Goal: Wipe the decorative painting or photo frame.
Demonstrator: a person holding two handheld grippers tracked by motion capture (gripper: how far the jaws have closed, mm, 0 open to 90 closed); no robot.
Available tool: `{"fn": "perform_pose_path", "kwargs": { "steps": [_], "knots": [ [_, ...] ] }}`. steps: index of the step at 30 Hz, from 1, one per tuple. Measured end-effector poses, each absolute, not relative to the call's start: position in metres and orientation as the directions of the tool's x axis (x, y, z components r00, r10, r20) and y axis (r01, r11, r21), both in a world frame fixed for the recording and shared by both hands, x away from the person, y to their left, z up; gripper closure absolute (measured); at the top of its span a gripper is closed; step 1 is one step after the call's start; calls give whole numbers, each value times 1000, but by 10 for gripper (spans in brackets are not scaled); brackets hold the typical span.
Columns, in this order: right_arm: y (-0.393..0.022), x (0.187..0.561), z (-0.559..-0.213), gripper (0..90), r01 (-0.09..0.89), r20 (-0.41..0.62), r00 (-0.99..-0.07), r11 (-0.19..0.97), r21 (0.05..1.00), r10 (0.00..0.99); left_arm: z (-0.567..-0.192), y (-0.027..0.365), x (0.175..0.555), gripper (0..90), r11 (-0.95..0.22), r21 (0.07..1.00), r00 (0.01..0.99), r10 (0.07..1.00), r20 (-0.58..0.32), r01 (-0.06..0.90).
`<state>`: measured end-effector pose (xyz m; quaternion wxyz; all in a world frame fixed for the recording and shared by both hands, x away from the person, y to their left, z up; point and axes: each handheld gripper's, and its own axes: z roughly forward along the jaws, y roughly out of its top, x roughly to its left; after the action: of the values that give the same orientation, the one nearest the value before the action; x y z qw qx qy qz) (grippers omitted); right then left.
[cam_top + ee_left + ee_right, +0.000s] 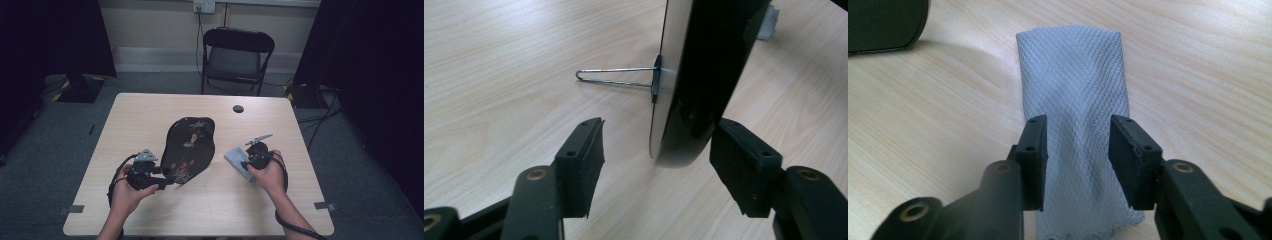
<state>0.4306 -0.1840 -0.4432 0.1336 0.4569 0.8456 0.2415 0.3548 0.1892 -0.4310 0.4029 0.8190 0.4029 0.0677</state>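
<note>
Left gripper [162, 181], held in the person's left hand [127, 192] at the near-left part of the pale wood-grain table [150, 107], points toward the lower edge of the glossy black lacquer plaque with a painted floral motif [189, 149]. In the left gripper view its two black jaws stand spread, one on each side of the plaque's rounded lower edge [679, 150]; the left pad is clearly apart from the plaque, and the right pad sits just beside its dark face without pressing on it. The plaque stands tilted near the table's centre, propped from behind by a thin bent-wire stand [616, 77] whose looped end rests on the tabletop. A silvery backing shows along the plaque's rear side.

To the right of the plaque, well apart from it, lies a folded pale grey cloth with a woven diamond texture [237, 161]. The right gripper [248, 165], held in the person's right hand [270, 175], rests over the near end of this cloth. In the right gripper view the cloth [1073, 95] runs lengthwise between the two black jaws and bunches slightly there; the jaws stand partly spread, with the pads just beside the fabric's edges and not pinching it.

At the far edge of the table, a round dark cable port [238, 108] is set into the surface. Beyond it stands a black folding chair [235, 60].
</note>
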Motion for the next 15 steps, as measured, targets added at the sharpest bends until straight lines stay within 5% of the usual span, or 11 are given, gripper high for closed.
{"fn": "perform_pose_path", "kwargs": {
  "steps": [15],
  "knots": [
    [-198,423,-447,422,676,35,-558,430,598,829,-435,196,349,322,-361,702,669,711,-219,614]
  ]
}}
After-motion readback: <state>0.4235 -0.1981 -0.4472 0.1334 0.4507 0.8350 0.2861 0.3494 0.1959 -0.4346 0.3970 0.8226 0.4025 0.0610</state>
